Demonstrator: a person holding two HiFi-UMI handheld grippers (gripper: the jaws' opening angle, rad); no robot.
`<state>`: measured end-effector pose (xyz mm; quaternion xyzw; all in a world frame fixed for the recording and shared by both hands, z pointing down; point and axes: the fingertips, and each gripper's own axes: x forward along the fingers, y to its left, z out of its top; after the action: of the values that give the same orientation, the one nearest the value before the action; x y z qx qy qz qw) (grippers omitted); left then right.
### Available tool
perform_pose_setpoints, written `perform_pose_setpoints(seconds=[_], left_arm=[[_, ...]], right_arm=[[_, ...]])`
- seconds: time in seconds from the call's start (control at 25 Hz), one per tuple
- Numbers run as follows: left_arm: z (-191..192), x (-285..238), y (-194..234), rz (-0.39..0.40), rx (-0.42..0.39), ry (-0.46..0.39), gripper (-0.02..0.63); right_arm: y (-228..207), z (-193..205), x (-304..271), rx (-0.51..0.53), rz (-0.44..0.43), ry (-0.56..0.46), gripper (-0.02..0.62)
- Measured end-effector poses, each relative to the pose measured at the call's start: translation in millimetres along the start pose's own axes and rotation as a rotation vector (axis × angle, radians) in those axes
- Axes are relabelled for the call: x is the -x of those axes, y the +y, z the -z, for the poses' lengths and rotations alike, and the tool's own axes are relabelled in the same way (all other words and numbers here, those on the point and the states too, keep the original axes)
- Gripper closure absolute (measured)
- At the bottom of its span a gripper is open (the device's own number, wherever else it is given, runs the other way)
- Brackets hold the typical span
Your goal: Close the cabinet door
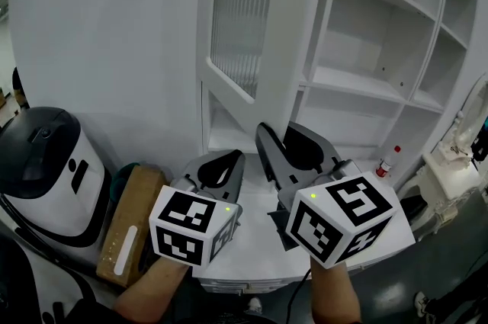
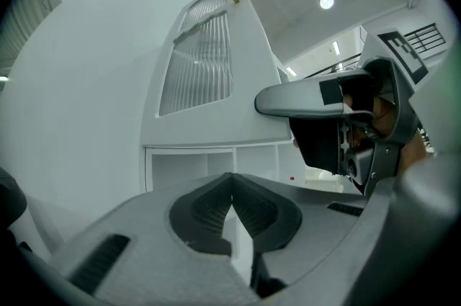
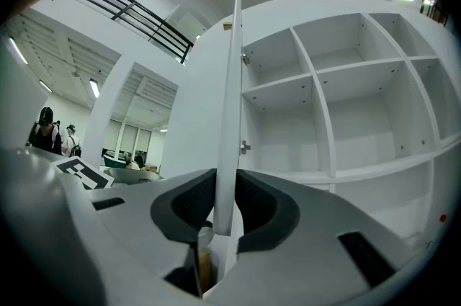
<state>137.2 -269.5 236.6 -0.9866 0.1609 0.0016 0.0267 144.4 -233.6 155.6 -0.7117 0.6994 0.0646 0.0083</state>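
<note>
A tall white cabinet (image 1: pixel 381 25) stands with its shelves bare. Its door (image 1: pixel 267 48), set with a ribbed glass panel (image 1: pixel 244 10), swings out toward me. In the right gripper view the door (image 3: pixel 232 117) shows edge-on, and my right gripper (image 3: pixel 225 204) is shut on its lower edge, one pad on each face. From the head view the right gripper (image 1: pixel 286 143) reaches up to the door's bottom corner. My left gripper (image 1: pixel 221 162) hangs just left of it, shut and holding nothing. In the left gripper view the left gripper (image 2: pixel 231 178) faces the door's outer face (image 2: pixel 202 67).
A white appliance with a black top (image 1: pixel 46 170) and a brown cardboard box (image 1: pixel 130 227) sit at the lower left. A red-capped bottle (image 1: pixel 387 161) stands at the right of the white ledge (image 1: pixel 252 238) under the cabinet. A plain white wall (image 1: pixel 107 48) lies left of the door.
</note>
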Motion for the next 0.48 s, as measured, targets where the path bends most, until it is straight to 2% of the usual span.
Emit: perform_pose_setpoints(seconds=[0.48], left_arm=[[-2, -33, -14, -0.003, -0.006, 0.0, 0.594]], right_arm=[[-44, 4, 0, -0.026, -0.031, 0.022, 0.517]])
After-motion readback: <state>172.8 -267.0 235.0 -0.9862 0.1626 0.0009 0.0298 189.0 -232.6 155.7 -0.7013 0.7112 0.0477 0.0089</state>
